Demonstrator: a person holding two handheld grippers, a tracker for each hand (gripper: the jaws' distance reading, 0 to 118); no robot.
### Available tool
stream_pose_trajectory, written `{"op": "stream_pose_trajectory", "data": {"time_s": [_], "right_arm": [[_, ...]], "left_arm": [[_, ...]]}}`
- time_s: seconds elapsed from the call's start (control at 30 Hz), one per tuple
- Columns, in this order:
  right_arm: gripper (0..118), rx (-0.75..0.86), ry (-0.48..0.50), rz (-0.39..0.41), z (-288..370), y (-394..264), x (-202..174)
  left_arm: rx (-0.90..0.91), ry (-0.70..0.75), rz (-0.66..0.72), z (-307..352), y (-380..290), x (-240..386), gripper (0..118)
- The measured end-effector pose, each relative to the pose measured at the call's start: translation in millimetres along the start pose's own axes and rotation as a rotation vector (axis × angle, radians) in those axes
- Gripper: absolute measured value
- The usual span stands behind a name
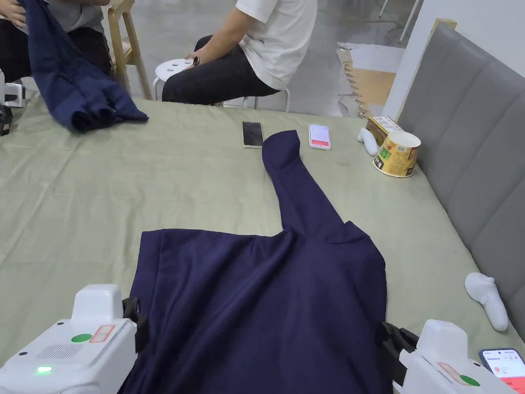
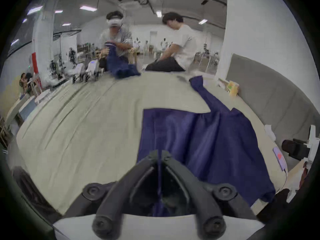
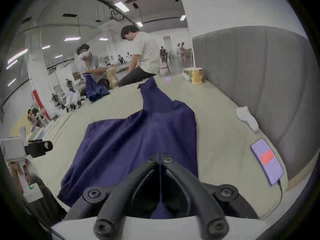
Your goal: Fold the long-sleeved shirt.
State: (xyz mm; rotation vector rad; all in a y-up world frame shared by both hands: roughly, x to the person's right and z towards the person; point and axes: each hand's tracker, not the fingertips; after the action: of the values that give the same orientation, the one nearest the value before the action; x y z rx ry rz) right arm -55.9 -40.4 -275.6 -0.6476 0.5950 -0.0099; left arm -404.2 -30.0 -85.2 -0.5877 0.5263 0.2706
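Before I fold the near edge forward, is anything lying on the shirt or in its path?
Nothing visible lies on the shirt. Both the left tongs and the right tongs are shut on its near edge. The sleeve stretches away toward two phones, beside its cuff but off the cloth.
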Motion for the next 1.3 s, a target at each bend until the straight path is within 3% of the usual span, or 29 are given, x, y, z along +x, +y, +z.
{"op": "stream_pose_trajectory", "data": {"time_s": [0.1,0.13,0.17,0.2,0.23,0.27,0.3,0.33,0.4,0.47,0.63,0.67,0.7,0.77,0.8,0.83,0.97,1.0,1.1,1.13,1.3], "right_arm": [[0,0.003,0.016,0.016,-26.8,15.4,-6.3],[11,0.002,0.007,0.04,-39.8,21.7,-3.9],[38,0.002,-0.001,0.027,-56.8,32.1,-0.3],[79,-0.005,-0.003,0.017,-71.0,42.3,3.6],[79,-0.039,0.028,0.004,-92.1,57.1,11.4],[90,-0.086,0.024,-0.004,-116.9,71.7,19.8],[109,-0.125,-0.014,0.01,-136.2,86.4,23.5],[118,-0.104,-0.012,0.021,-154.7,103.4,28.4],[118,-0.12,-0.047,0.091,-196.1,131.2,34.9],[118,-0.185,-0.045,0.113,-243.3,158.8,43.9],[115,-0.379,-0.07,0.099,-338.6,176.4,57.7],[107,-0.424,-0.056,0.09,-353.9,173.3,58.3],[91,-0.459,-0.05,0.08,-364.5,171.1,59.7],[27,-0.548,-0.081,0.073,-380.2,163.7,59.5],[9,-0.587,-0.069,0.066,-383.9,158.8,58.6],[1,-0.555,-0.036,0.07,-381.2,159.5,56.5],[1,-0.494,-0.017,0.097,-369.1,167.8,51.6],[1,-0.489,-0.021,0.086,-366.6,168.2,52.7],[1,-0.473,-0.01,0.058,-356.7,165.8,54.4],[1,-0.475,-0.012,0.058,-356.4,163.8,53.9],[1,-0.487,-0.012,0.07,-356.0,153.4,51.1]], "left_arm": [[-0.03,-0.041,0.028,-26.9,15.8,9.4,3],[-0.034,-0.052,0.012,-37.0,20.0,12.6,3],[-0.038,-0.05,0.007,-48.0,23.4,15.4,3],[-0.043,-0.052,0.008,-56.6,26.3,16.5,3],[-0.052,-0.062,0.011,-66.5,29.1,16.8,3],[-0.065,-0.067,0.016,-76.7,31.4,17.4,3],[-0.073,-0.07,0.016,-84.8,32.5,18.1,3],[-0.079,-0.076,0.01,-93.4,33.0,18.8,3],[-0.09,-0.082,0.001,-109.6,34.1,20.5,3],[-0.106,-0.097,0.006,-124.1,32.5,21.2,3],[-0.15,-0.106,0.014,-149.8,24.5,21.3,3],[-0.159,-0.108,0.013,-154.0,23.3,20.8,3],[-0.167,-0.107,0.011,-156.8,22.0,19.9,3],[-0.178,-0.105,0.006,-161.2,20.4,18.1,3],[-0.183,-0.104,0.006,-162.3,20.0,16.7,3],[-0.187,-0.107,0.005,-162.3,19.8,13.9,3],[-0.193,-0.103,-0.001,-169.4,26.5,0.8,5],[-0.203,-0.11,0.011,-174.7,32.6,-5.3,15],[-0.265,-0.099,0.079,-210.2,71.4,-23.4,97],[-0.3,-0.097,0.1,-226.3,85.7,-31.2,110],[-0.441,-0.057,0.144,-291.0,121.8,-56.7,106]]}}
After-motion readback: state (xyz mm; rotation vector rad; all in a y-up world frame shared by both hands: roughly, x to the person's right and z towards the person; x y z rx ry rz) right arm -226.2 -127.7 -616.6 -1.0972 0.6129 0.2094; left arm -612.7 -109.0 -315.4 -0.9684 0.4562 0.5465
